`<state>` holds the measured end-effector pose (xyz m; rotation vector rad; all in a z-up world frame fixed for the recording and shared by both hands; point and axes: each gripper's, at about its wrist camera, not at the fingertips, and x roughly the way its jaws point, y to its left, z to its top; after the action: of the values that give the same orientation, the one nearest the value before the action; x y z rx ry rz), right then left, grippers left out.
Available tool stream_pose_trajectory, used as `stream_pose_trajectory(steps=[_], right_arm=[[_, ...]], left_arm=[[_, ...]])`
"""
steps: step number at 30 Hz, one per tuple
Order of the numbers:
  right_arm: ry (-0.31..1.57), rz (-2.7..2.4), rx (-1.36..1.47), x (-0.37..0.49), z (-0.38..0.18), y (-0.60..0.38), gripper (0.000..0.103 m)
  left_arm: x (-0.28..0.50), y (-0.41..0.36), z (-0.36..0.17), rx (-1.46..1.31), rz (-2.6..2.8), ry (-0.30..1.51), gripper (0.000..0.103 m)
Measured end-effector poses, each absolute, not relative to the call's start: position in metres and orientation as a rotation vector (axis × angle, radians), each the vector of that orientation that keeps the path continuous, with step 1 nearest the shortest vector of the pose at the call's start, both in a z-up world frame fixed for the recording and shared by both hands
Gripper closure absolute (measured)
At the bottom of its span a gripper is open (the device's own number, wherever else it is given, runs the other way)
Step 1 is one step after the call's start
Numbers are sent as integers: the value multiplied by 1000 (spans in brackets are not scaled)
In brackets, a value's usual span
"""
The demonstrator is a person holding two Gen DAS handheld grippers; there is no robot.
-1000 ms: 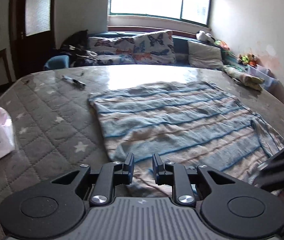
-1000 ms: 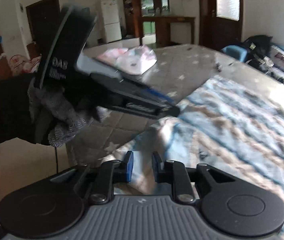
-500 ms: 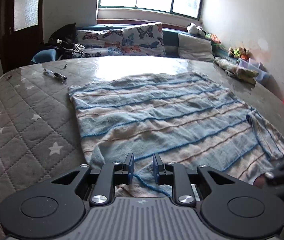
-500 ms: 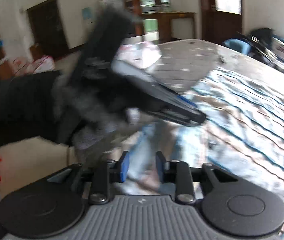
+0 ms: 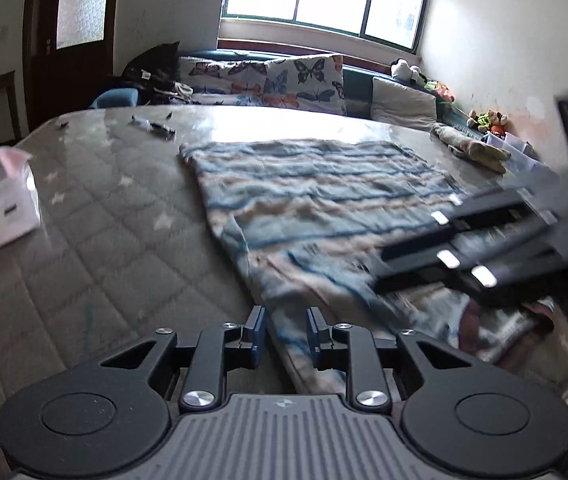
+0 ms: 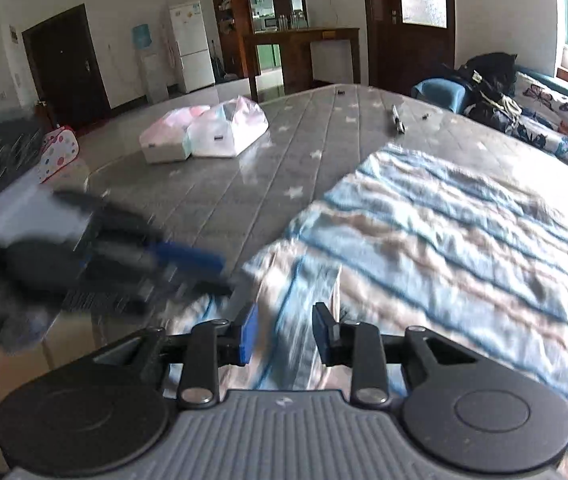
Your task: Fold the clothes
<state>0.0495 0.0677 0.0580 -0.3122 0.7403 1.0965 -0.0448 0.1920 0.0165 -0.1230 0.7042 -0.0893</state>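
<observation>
Blue-and-beige striped knit garment (image 5: 316, 200) lies spread flat on the grey star-quilted mattress (image 5: 96, 216), its near edge running off toward 6 o'clock in both wrist views. Left gripper (image 5: 283, 332) sits at that near edge with a narrow fold of the striped fabric lying in the slot between its blue-padded fingers (image 5: 255, 334); jaws are narrowly apart, and I cannot tell if the pads actually pinch the cloth. Right gripper (image 6: 286, 334) has the hem in its gap too, fingers (image 6: 247, 334) slightly parted, pad contact blurred; the left one shows at 9 o'clock there.
</observation>
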Motion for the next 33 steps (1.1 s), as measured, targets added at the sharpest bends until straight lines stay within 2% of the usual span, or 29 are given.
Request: stream_pose_trajectory(steps=[12,13,17,24,26,31,33], right_arm=[[787,1072,-352,72,38,95,73],[780,1060,-362,72,41,89,73],[763,1001,-406,71,49,56,73],[789,900,-424,62,50,-6,72],[789,880,-424,55,50,-24,64],[771,840,-431,34,57,-60,60],[757,818,-454,26,61,-72,50]], left_arm=[[-58,183,10,-76,-101,735,77],[-60,182,12,-67,-109,735,75],[-68,170,19,-27,-159,724,59],[-85,140,24,108,-256,706,56],[-88,131,23,149,-284,707,56],[-91,110,16,247,-343,701,56],[-89,103,11,289,-350,698,56]])
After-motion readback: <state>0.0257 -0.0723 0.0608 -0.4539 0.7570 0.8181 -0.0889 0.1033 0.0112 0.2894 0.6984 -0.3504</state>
